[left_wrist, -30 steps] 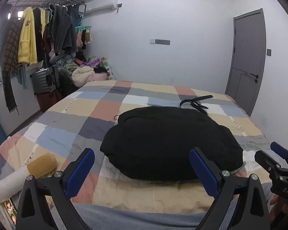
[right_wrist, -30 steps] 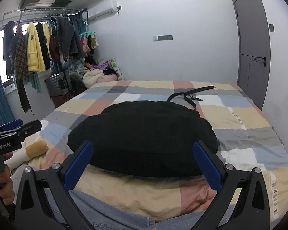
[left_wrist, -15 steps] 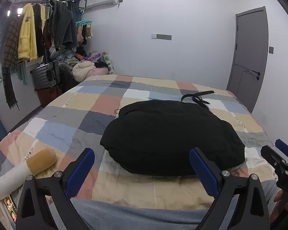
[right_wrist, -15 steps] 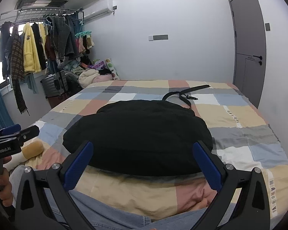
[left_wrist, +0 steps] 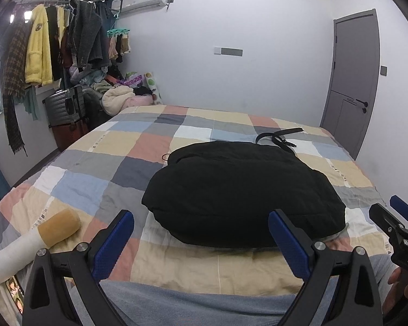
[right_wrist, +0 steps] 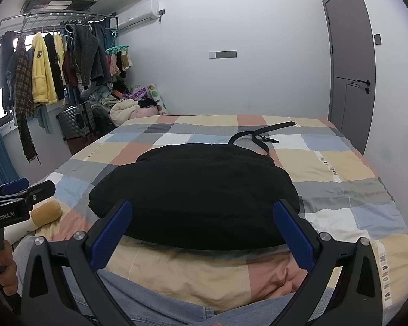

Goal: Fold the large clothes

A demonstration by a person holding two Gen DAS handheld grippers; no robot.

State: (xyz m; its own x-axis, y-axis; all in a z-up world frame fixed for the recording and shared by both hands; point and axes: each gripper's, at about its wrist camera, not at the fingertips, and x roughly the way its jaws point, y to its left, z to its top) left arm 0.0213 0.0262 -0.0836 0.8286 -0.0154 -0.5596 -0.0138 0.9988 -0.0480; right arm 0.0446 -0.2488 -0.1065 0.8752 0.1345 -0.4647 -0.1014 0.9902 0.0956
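Note:
A bulky black garment lies folded in a rounded bundle on the checkered bed; it also shows in the right wrist view. My left gripper is open and empty, held just short of the bundle's near edge. My right gripper is open and empty, also at the bundle's near edge. The right gripper shows at the right edge of the left wrist view, and the left gripper at the left edge of the right wrist view.
A black belt lies on the bed behind the bundle. A white and tan roll pillow lies at the near left. A rack of hanging clothes, a suitcase and a grey door line the room.
Both grippers have risen and tilted slightly, so the bundle sits a little lower in each view. The garment has not moved. Both grippers stay open.

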